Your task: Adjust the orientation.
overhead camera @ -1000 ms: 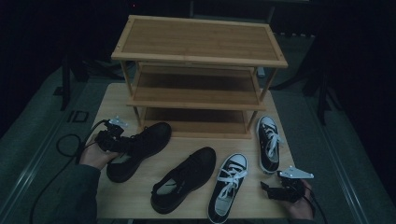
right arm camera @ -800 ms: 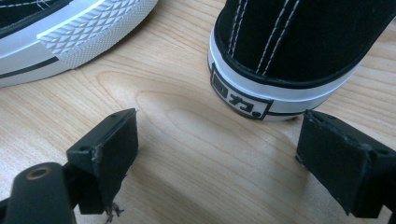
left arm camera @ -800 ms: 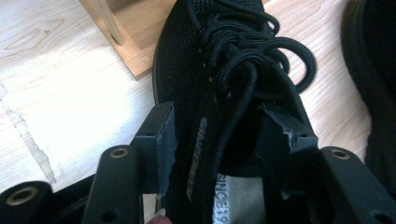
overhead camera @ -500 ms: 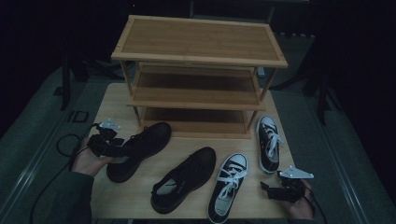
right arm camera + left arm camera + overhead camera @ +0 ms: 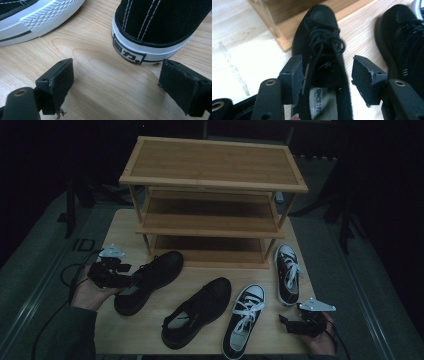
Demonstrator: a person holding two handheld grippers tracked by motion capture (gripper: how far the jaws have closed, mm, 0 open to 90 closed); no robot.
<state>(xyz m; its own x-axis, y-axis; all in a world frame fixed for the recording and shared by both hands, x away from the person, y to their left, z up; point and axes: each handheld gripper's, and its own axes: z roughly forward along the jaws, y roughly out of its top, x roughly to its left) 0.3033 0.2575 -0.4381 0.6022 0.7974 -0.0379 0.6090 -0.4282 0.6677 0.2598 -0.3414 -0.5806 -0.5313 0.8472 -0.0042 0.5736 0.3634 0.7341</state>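
Left gripper [image 5: 125, 279] sits at the heel of the left black shoe [image 5: 147, 281], jaws spread wide on either side of the heel opening; in the left gripper view [image 5: 327, 75] the left pad looks right at the collar, the right pad stands off it, not pinching. That shoe lies on the table [image 5: 125, 227] near its left edge, toe pointing at the rack [image 5: 212, 195], just in front of the rack's bottom shelf. Second black shoe [image 5: 196, 319] lies to its right, apart. Right gripper [image 5: 287, 322] rests at the table's near right corner, jaws spread, gripping nothing; its view [image 5: 115, 82] shows a sneaker heel [image 5: 150, 32] just ahead, between the pads but not touched. Other sneaker [image 5: 244, 320] lies beside it.
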